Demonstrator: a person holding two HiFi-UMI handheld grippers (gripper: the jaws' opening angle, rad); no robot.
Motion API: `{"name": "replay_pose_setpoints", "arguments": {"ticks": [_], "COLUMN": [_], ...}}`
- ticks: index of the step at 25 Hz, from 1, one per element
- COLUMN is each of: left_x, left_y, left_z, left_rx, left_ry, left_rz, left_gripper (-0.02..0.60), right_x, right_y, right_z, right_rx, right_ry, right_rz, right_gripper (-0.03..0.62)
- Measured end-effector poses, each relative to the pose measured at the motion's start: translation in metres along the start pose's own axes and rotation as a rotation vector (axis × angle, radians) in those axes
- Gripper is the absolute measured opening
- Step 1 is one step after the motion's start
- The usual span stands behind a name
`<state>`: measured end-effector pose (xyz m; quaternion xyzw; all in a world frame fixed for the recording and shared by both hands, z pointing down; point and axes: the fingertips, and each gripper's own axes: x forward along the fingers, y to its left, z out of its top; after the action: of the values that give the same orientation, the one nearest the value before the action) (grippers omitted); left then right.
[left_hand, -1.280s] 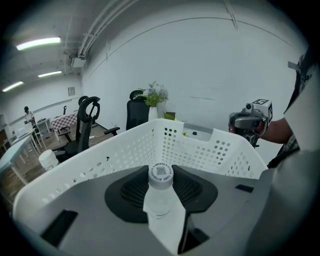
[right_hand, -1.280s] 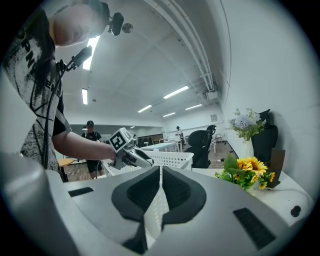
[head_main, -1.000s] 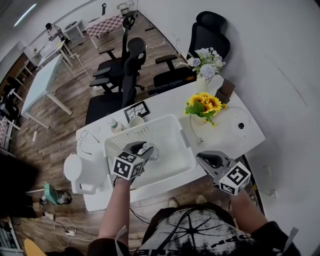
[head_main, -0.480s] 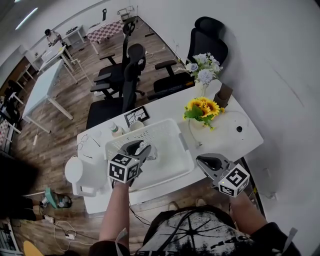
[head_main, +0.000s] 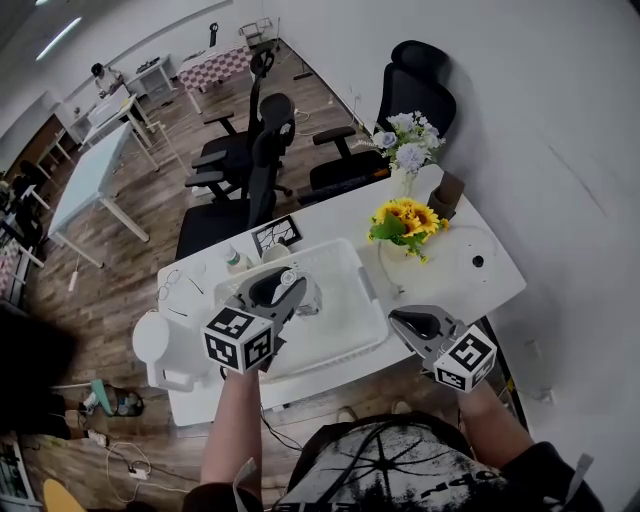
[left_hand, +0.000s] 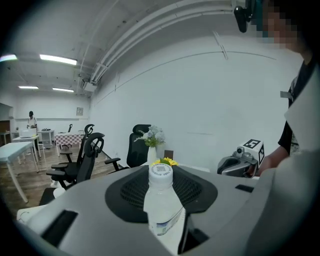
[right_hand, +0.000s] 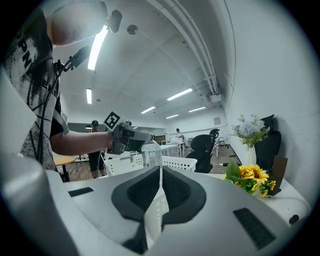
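My left gripper (head_main: 283, 293) is shut on a clear water bottle (head_main: 303, 292) with a white cap and holds it upright above the white perforated basket (head_main: 368, 290). In the left gripper view the bottle (left_hand: 161, 202) stands between the jaws, its cap (left_hand: 160, 172) at the top. My right gripper (head_main: 405, 322) is shut with nothing in it, off the table's front right edge. From the right gripper view the closed jaws (right_hand: 160, 172) face the left gripper (right_hand: 127, 137), the lifted bottle (right_hand: 151, 152) and the basket (right_hand: 172, 162).
On the white table (head_main: 455, 285) stand sunflowers (head_main: 405, 217), a vase of pale flowers (head_main: 405, 140), a small bottle (head_main: 232, 258), a marker card (head_main: 275, 233) and glasses (head_main: 170, 290). Black office chairs (head_main: 250, 150) stand behind it. A person (right_hand: 92, 150) stands far off.
The left gripper has risen with the bottle, out of the basket; the basket's walls no longer fill the left gripper view. The right gripper has hardly moved.
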<state>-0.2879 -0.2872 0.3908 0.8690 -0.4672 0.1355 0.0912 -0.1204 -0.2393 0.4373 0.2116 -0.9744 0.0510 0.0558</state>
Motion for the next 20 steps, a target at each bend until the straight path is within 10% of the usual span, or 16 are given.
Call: {"name": "replay_pose_setpoints", "arguments": {"ticks": [20], "left_x": [0.006], "left_y": [-0.058], "left_z": [0.102], "left_rx": [0.058], "left_ry": [-0.189], "left_rz": [-0.148], "left_gripper": [0.149], "right_x": [-0.04], "right_y": [-0.012], "right_z": [0.006], "right_rx": [0.008], "right_ry": [-0.039], "right_rz": [-0.116], "right_gripper": [0.031]}}
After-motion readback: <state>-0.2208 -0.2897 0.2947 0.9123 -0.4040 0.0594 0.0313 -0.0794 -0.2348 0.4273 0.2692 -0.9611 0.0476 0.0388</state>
